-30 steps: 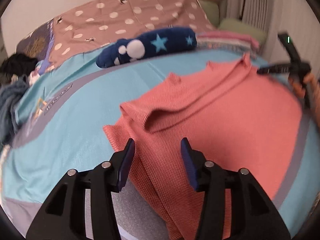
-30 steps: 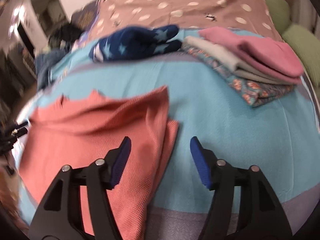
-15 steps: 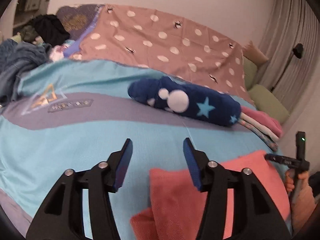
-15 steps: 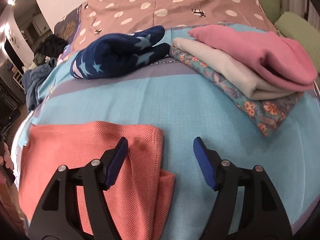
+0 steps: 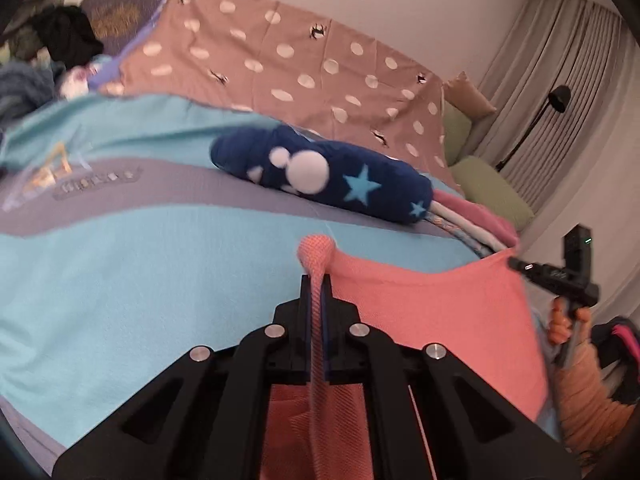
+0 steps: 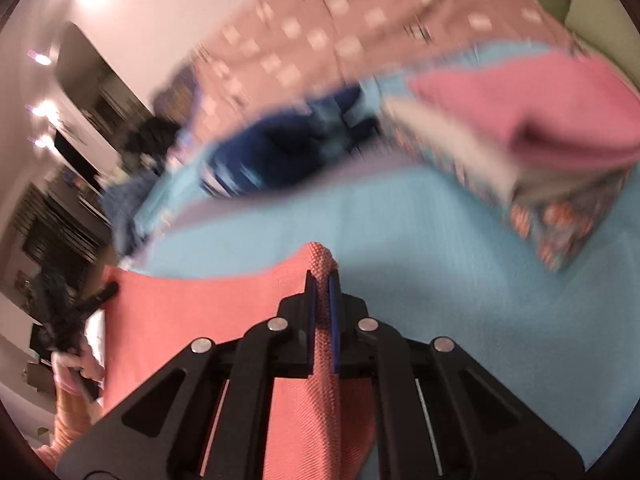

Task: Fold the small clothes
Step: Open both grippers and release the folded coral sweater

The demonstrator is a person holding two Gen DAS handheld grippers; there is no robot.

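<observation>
A coral-red knit garment (image 5: 432, 304) is stretched between both grippers above the blue bedcover (image 5: 160, 264). My left gripper (image 5: 316, 280) is shut on one corner of it, and a bunch of cloth pokes out past the tips. My right gripper (image 6: 322, 280) is shut on the other corner of the coral-red garment (image 6: 208, 320). The right gripper also shows in the left wrist view (image 5: 524, 266) at the garment's far right edge. The left gripper shows in the right wrist view (image 6: 106, 290) at the garment's left edge. The right wrist view is blurred.
A navy star-patterned roll (image 5: 328, 176) lies across the bed's middle. A stack of folded clothes (image 6: 520, 140), pink on top, sits at the right. A dotted brown cover (image 5: 280, 64), green cushions (image 5: 496, 188) and a floor lamp (image 5: 556, 100) are behind. Dark clothes (image 5: 68, 36) lie far left.
Both grippers were open over the flat garment; both have since shut on its corners and lifted the edge off the bed. The right camera is swinging fast.
</observation>
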